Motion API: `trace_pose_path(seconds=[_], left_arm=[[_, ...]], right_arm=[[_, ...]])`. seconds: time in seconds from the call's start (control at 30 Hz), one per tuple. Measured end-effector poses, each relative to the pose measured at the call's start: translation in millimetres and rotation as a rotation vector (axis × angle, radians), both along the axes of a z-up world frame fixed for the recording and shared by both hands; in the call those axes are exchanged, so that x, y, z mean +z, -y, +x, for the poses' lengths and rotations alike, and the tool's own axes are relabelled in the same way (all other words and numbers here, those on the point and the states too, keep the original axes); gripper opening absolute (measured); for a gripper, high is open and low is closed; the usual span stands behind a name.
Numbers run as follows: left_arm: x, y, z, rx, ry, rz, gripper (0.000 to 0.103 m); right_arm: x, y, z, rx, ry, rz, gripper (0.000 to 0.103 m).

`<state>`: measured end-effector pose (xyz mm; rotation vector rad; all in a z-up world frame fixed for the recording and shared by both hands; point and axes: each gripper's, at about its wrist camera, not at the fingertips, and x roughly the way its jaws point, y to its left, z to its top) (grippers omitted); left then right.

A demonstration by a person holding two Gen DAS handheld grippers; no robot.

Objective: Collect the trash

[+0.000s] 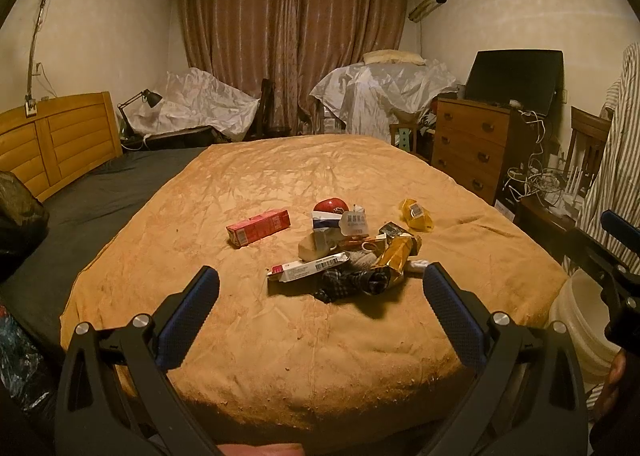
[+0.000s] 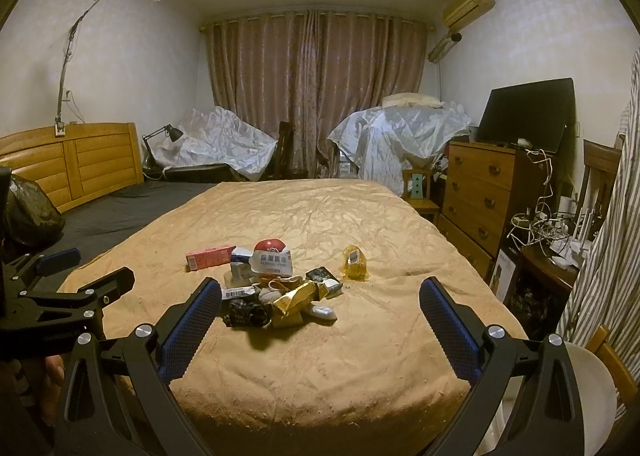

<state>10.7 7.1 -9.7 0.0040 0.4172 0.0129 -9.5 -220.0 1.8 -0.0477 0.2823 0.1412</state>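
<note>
On a wide bed (image 1: 280,336) covered by a crumpled tan blanket (image 1: 248,184), a small heap of trash (image 1: 352,256) is seen near the middle, slightly toward the near right. A red carton (image 1: 258,227) lies flat just left of the heap, apart from it. A red round lid or ball (image 1: 330,205) sits at the heap's far edge, beside a white pouch with a printed label (image 1: 354,223). A white flat box with a barcode (image 1: 308,271) rests along the near left side of the pile, touching a dark checked cloth (image 1: 352,284). A crumpled gold foil wrapper (image 1: 396,258) leans at the right of the heap. A yellow plastic packet (image 1: 416,215) lies alone, just to the right and farther back.

2 grippers are held at the near end of the bed, above the blanket. The left gripper (image 1: 320,288) is shown with its blue-padded fingers (image 1: 188,320) spread wide apart, holding nothing. The right gripper (image 2: 320,300) is likewise spread wide and holds nothing; the heap is framed between its fingers.

A pale bucket (image 1: 580,320) stands by the bed's near right corner. A black bag (image 1: 20,212) rests at the far left on a dark grey sheet (image 1: 100,184). A wooden dresser (image 1: 476,148) with a dark screen (image 1: 516,80) on top stands at the right, and closed curtains (image 1: 292,44) hang at the far wall.
</note>
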Motion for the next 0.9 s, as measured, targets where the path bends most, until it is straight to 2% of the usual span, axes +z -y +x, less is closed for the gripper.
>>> trace_pose_path(seconds=[0.5, 0.9], left_arm=[[-14, 0, 0, -0.011, -0.02, -0.003, 0.098], [-13, 1, 1, -0.01, -0.027, 0.001, 0.098]], right_arm=[[-2, 0, 1, 0.0, -0.003, 0.002, 0.099], [-1, 1, 2, 0.0, -0.006, 0.003, 0.099]])
